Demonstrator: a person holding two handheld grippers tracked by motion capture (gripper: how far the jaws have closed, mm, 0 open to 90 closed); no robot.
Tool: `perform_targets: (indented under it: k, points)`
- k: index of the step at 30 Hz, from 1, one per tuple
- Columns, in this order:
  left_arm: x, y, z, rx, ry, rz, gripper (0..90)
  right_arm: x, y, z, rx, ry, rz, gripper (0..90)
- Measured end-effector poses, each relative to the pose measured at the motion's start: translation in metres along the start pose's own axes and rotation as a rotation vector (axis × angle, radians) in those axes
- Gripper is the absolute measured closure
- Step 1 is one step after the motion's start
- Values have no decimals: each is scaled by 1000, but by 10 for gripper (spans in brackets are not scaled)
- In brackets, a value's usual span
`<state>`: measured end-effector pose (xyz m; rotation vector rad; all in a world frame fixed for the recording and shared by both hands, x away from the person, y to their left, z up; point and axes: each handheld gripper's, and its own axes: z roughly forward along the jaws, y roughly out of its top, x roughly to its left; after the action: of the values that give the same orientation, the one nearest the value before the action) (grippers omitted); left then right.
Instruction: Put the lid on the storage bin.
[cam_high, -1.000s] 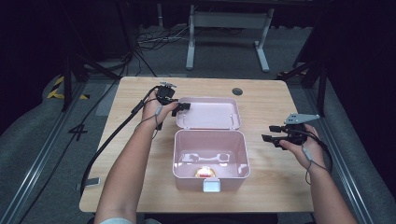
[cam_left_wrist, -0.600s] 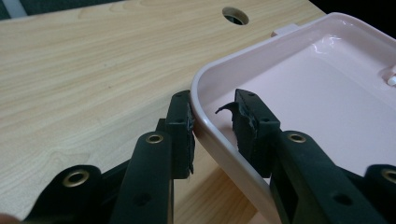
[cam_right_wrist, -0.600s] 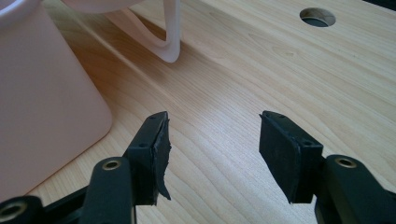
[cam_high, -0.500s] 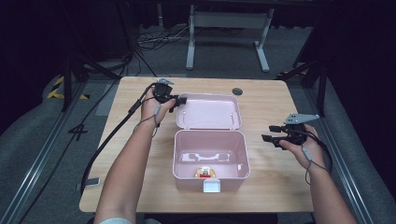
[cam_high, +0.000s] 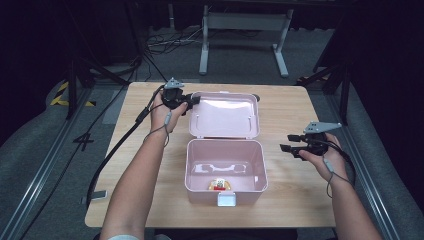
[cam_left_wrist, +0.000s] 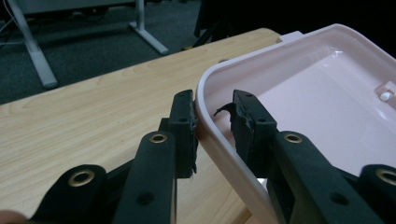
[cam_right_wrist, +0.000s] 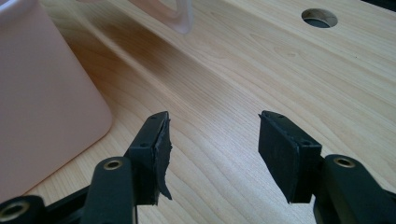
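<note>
An open pink box (cam_high: 189, 165) stands mid-table with its lid (cam_high: 225, 115) swung back behind it. Inside, near the front wall, lies a small yellow and red object (cam_high: 219, 184). My left gripper (cam_high: 192, 100) is at the lid's far left corner. In the left gripper view its jaws (cam_left_wrist: 212, 121) straddle the lid rim (cam_left_wrist: 219, 149), shut on it, outer pad against the outside. My right gripper (cam_high: 290, 142) hovers open to the right of the box, nothing between its fingertips (cam_right_wrist: 212, 144). The box wall (cam_right_wrist: 42, 102) shows at the left of that view.
A white latch (cam_high: 227, 200) sits on the box's front. A cable hole (cam_right_wrist: 319, 17) is in the tabletop behind the lid. Bare wood lies to the right of the box (cam_high: 300, 190). The left gripper's cable (cam_high: 115, 150) trails off the table's left edge.
The lid has tipped further back and shows more of its inside. My left gripper has moved slightly away along with the lid's corner. The right gripper has stayed put.
</note>
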<state>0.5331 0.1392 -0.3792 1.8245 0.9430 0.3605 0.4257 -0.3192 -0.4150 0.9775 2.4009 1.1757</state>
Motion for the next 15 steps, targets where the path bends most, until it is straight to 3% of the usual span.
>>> perform_targets:
  k: [5, 11, 15]
  points:
    - [-3, 5, -7, -30, -2, -1, 713, 1, 0, 0, -3, 2, -1, 457]
    - [-4, 15, -20, -82, -42, -44, 722, 2, 2, 0, -4, 6, -9, 463]
    - [-8, 22, -28, -82, -32, -5, 735, 4, 3, 0, -9, 13, -14, 465]
